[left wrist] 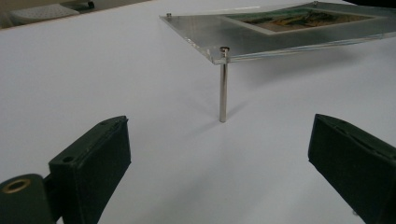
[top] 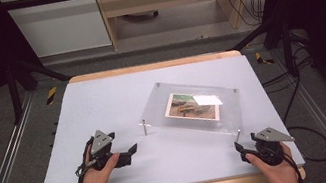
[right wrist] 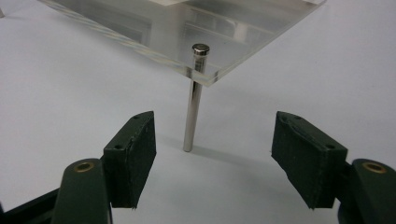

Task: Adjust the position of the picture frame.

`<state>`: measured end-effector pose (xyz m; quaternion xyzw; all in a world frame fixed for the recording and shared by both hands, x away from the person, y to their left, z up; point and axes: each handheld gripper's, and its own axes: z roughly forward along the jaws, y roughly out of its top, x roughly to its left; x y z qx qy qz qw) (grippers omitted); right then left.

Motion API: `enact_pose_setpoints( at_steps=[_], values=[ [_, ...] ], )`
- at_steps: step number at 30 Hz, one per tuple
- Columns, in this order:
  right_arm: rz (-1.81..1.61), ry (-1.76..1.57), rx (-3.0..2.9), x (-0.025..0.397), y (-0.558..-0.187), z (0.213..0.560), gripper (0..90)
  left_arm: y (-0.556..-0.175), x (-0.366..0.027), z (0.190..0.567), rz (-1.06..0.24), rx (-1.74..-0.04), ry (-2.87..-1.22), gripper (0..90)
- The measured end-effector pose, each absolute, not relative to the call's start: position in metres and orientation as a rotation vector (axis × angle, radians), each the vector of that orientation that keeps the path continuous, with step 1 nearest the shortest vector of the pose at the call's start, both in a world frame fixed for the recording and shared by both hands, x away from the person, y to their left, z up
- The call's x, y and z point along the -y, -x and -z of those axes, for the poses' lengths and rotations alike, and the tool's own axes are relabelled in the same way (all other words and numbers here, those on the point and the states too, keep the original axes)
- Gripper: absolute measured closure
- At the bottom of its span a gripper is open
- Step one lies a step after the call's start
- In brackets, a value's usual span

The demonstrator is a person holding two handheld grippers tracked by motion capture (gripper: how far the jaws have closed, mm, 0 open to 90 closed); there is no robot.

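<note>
A clear acrylic photo frame (top: pixel 194 108), a flat rectangular panel with a colour picture (top: pixel 193 106) sandwiched in it, is seen right of centre on the white worktop (top: pixel 103 107). It is carried on thin polished metal standoff legs at its corners, so the panel is raised off the surface and appears tilted, its near edge higher; this is probably meant to present the picture at an angle. Its long axis runs from near right to far left. The near-left leg (left wrist: pixel 223 86) stands ahead of the left gripper (top: pixel 126 156), whose jaws are spread and empty. The near-right leg (right wrist: pixel 194 100) stands between the spread jaws of the right gripper (right wrist: pixel 212 149), untouched, suggesting a grasp is being lined up.
</note>
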<state>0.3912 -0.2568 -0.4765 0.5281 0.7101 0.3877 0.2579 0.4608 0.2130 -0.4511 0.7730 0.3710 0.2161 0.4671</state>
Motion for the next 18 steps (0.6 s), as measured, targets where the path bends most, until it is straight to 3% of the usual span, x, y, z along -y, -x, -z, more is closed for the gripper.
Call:
enact_pose_setpoints(
  at_steps=[5, 18],
  values=[
    [-1.066, -1.430, -1.943, 0.252, -0.393, 0.478, 34.5, -0.461, -0.212, 0.451, -0.527, -0.905, -1.899, 5.1],
    [-1.148, -1.436, -1.901, 0.250, -0.411, 0.481, 55.7, -0.461, -0.206, 0.453, -0.539, -0.901, -1.905, 7.7]
  ],
)
